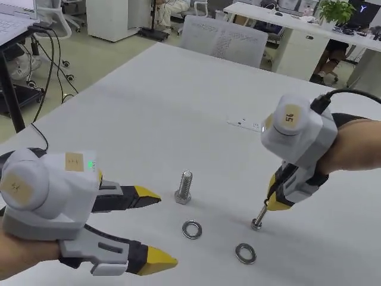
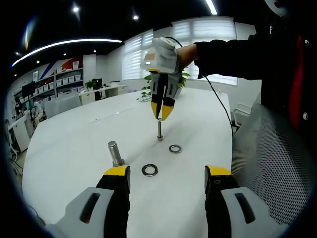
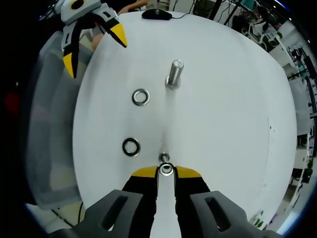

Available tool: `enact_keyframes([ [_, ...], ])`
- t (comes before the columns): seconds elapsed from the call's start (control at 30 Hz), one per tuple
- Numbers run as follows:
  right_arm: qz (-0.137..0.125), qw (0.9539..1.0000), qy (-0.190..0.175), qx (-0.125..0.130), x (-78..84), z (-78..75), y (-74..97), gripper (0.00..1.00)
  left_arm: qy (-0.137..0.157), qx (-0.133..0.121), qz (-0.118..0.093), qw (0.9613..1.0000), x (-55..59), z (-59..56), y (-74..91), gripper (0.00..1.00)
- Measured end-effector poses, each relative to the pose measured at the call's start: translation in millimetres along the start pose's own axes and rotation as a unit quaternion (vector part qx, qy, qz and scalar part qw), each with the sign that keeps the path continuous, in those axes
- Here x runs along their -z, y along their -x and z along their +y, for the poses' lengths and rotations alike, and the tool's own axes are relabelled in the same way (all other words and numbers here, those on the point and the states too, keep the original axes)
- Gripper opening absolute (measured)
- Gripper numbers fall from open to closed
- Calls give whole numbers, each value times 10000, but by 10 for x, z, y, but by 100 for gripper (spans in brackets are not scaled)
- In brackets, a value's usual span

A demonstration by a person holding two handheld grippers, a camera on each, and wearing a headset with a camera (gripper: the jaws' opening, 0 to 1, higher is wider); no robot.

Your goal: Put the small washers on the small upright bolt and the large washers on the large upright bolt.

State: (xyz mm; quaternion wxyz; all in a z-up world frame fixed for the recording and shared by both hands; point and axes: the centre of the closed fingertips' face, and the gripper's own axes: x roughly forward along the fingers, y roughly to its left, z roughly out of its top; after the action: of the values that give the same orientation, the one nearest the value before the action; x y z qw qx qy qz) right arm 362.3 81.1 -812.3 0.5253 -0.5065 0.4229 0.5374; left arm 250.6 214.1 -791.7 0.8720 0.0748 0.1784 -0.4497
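Broadly, a white desk [image 1: 149,119] carries everything in play, and its matte top is bare around the hardware.

The left tool [image 1: 159,227] hovers low over the near edge of the desk. Its yellow-tipped jaws are spread wide and nothing sits between them. From its own view, the large bolt and one washer lie just beyond the jaw tips.

The right tool [image 1: 275,202] points steeply down from the person's right hand. Its jaws are drawn in to a narrow slit, with the tips right above the small bolt.

The large bolt [image 1: 184,187] stands upright on its hexagonal head near the middle of the desk. It is a thick, silver-grey bolt with a threaded shaft and a rounded top, and no washer is on it.

The first large washer [image 1: 191,229] lies flat on the desk just in front of the large bolt, on the person's side. It is a shiny steel ring with a dark centre hole. The second large washer [image 1: 245,253] looks the same and lies flat near the foot of the small bolt, touching neither it nor the first ring.

The small bolt [image 1: 259,217] is thin and grey and stands head-down, well to the right of the large bolt. Its shaft rises towards the right tool's tips.

The small washer [image 3: 167,170] is a tiny bright ring pinched between those tips, directly over the small bolt's top.
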Motion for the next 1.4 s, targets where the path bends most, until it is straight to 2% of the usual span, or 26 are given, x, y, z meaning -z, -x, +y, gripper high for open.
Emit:
enact_keyframes([
  [0.87, 26, 9999, -22, -117, 9, 21, -136, 13, 39, 14, 38, 10000, 28, -3, -7, 59],
  [1.4, 61, 9998, -63, -204, 57, -11, -337, 13, 57, -7, 56, 10000, 34, 0, -5, 59],
])
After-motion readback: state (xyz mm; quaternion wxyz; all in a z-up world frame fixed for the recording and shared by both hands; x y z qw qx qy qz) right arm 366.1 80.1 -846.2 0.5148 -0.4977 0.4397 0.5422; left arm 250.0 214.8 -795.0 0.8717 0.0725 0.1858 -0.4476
